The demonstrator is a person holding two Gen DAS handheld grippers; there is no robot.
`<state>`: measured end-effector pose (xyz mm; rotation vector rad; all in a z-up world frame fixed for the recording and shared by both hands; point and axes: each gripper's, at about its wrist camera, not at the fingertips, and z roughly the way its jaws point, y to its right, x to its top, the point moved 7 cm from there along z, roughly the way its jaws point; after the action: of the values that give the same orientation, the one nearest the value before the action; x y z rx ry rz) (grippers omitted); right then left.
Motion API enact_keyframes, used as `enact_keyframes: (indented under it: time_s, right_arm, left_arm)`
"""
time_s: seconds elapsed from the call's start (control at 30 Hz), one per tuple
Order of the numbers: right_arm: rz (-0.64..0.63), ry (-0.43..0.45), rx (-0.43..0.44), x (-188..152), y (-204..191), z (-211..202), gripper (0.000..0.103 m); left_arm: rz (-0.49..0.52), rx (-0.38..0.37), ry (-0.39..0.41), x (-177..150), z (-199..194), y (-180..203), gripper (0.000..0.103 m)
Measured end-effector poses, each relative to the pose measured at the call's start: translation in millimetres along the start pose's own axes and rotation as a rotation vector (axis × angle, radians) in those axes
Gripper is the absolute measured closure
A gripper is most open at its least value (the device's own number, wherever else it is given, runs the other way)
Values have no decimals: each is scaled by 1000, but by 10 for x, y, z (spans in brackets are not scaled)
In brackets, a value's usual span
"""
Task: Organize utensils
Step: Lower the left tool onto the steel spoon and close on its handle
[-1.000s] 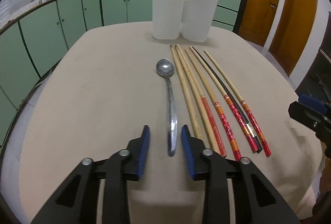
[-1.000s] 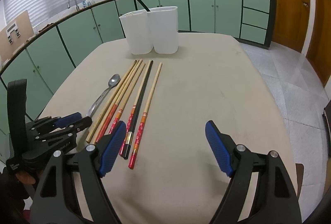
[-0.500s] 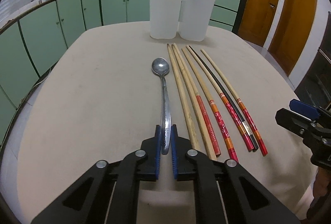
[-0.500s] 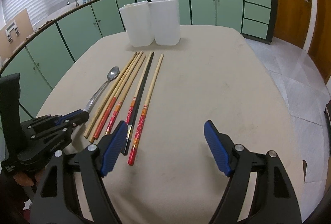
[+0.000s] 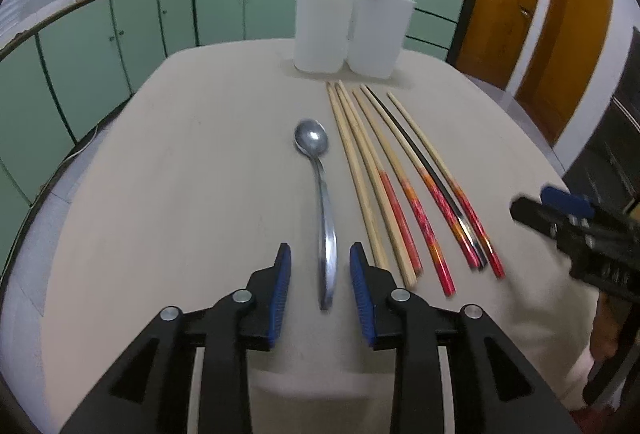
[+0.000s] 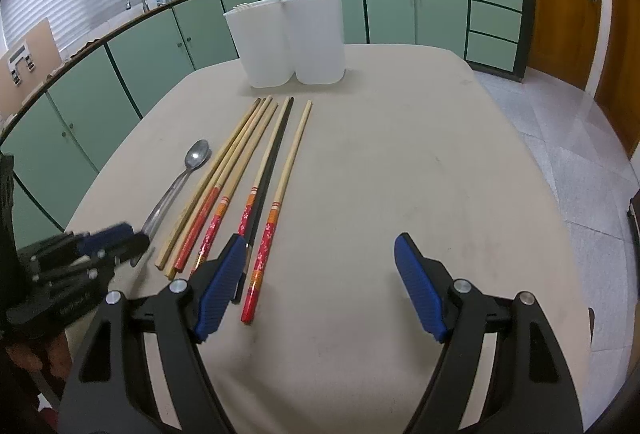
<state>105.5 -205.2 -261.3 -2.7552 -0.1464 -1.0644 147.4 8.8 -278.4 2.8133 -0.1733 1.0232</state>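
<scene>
1. Spoon (image 5: 320,201) is laid flat on the beige table (image 5: 180,193), bowl toward the far end, handle end lying between the blue pads of the left gripper (image 5: 320,290) — neither pad is seen pressing on it.
2. The jaws of the left gripper have just been opening; they are parted a little, with clear gaps on both sides of the handle, so the spoon is not held.
3. Just beside the spoon, on its right, a row of chopsticks (image 5: 400,185) is laid out roughly parallel, the painted red ends nearest the grippers; one black stick is among them.
4. At the far end of the table two white containers (image 5: 348,29) are stood side by side, touching; a dark utensil is seen leaning out of them, and pale tips show at one rim.
5. The right gripper (image 6: 320,282) is held wide open and empty above the table, its left pad over the near ends of the chopsticks.
6. The step in hand is judged to be the pick-up of the spoon, not yet secured — a firm closure on the thin handle is called for, then a lift and carry to a container.
</scene>
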Motion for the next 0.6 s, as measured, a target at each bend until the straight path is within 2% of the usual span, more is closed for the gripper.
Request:
enact_keyframes:
  time_s: [0.1, 0.27, 0.6]
  right_arm:
    - [0, 2, -3, 8, 8, 12, 29]
    - [11, -3, -10, 18, 40, 47, 29]
    - [18, -2, -19, 147, 64, 172, 29]
  left_arm:
    - [-11, 13, 18, 172, 74, -20, 73]
    - [-23, 46, -3, 441, 337, -36, 73]
    - [-48, 30, -36, 613, 636, -55, 69]
